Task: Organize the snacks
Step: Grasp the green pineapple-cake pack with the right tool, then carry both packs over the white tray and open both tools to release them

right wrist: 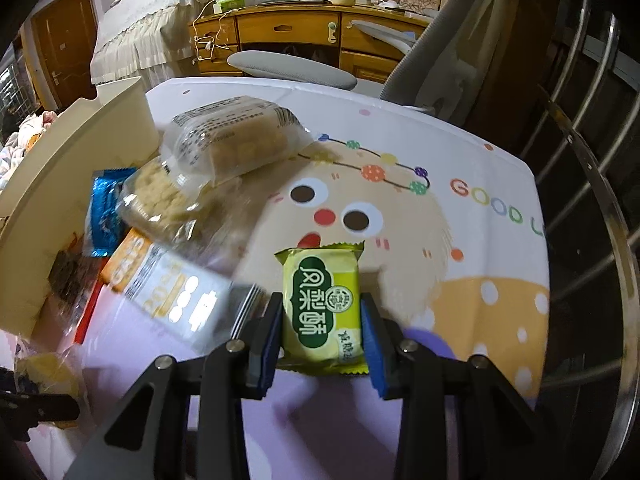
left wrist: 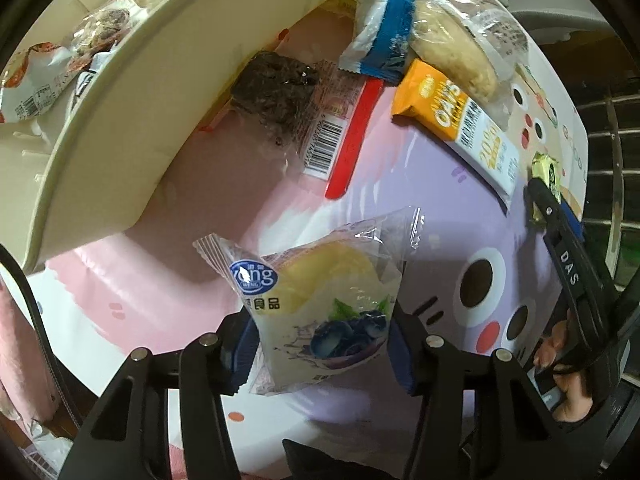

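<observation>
Snacks lie in a loose group on the cartoon-print tablecloth point(left wrist: 460, 208). On the far left in the left wrist view stands a cream plastic bin point(left wrist: 120, 120), and some wrapped snacks point(left wrist: 36, 80) already lie inside it. Just beside its wall lies a dark cake in a clear wrapper with a red edge point(left wrist: 288, 96). Above it a blue and white packet point(left wrist: 380, 36) leans, then comes an orange and white oat bar point(left wrist: 456, 120), and a pale sponge cake in a clear wrapper point(left wrist: 460, 48) lies partly over the top end of the oat bar.

My left gripper point(left wrist: 320, 344) is pinching a blueberry cake packet point(left wrist: 320, 300) between its blue pads. The packet stands up from my fingers above the cloth, near the open corner of the bin.

At the right, my right gripper point(right wrist: 320, 336) is closed on a green pineapple cake packet point(right wrist: 320, 308); both blue pads point(right wrist: 372, 344) press its sides. It is held near the middle of the cloth, in front of the beige cartoon face. To its left in this view are the oat bar point(right wrist: 160, 280) and two clear packs of pale biscuits point(right wrist: 224, 144), one resting on the other. Behind the table stands a grey office chair point(right wrist: 440, 40).
</observation>
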Available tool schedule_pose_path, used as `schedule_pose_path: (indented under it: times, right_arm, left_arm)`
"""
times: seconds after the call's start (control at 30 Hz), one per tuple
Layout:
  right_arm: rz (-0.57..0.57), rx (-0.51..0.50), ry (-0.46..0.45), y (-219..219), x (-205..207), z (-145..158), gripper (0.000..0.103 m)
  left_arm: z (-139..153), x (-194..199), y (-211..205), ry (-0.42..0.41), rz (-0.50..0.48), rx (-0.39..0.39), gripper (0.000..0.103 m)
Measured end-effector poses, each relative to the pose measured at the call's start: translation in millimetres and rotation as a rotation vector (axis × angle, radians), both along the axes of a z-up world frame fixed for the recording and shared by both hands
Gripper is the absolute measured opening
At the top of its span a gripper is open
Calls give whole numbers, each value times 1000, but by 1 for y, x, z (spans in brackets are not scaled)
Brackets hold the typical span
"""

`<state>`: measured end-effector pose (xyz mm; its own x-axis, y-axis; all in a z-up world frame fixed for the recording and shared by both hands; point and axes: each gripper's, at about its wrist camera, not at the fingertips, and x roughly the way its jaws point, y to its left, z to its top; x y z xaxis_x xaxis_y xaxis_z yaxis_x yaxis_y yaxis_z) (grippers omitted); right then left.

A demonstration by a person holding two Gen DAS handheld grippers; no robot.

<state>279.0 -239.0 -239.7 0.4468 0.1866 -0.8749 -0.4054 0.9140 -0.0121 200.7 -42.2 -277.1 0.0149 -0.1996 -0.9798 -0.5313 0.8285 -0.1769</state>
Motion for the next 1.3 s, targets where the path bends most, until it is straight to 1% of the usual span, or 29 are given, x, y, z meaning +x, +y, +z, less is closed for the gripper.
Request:
schedule_pose_path:
  times: [0.17,0.37,0.43,0.5,0.53,0.63,0.7,0.87,1.0,1.1,1.3]
  right_arm:
    - [-34,22,26,-9,-27,12,37]
    - [-91,79,71,-23,-65,27,37]
    - [-118,99,77,-27,-78,32,37]
    - [-141,115,81,-31,-92,38,37]
    - [-150,121,83,-33,-99,40,37]
    - [-161,151,96,-36,-119,45,37]
    - [-156,173,103,-38,-132,50,37]
    - [-125,187,85,-35,-157,65,37]
    - [-103,210,76,-30,-173,77,37]
    - [-85,221,72,-24,-185,84,37]
    - [-34,252,99,-8,-199,91,37]
  left_arm:
    - [19,-6,-7,-32,-31,7,54]
    - [49,-23,-17,-104,-61,18,54]
    - [53,-35,-21,-134,-75,24,54]
    - [65,-40,-20,-165,-92,36,54]
    - [75,-51,-15,-182,-98,37,54]
    - [90,-73,-14,-231,-121,38,54]
    - [102,-89,-9,-264,-133,33,54]
    - [122,-111,0,-332,-169,32,54]
    - [138,-125,8,-365,-181,14,54]
    - [149,-132,13,-401,-190,10,54]
    - [167,-139,28,-466,-202,16,54]
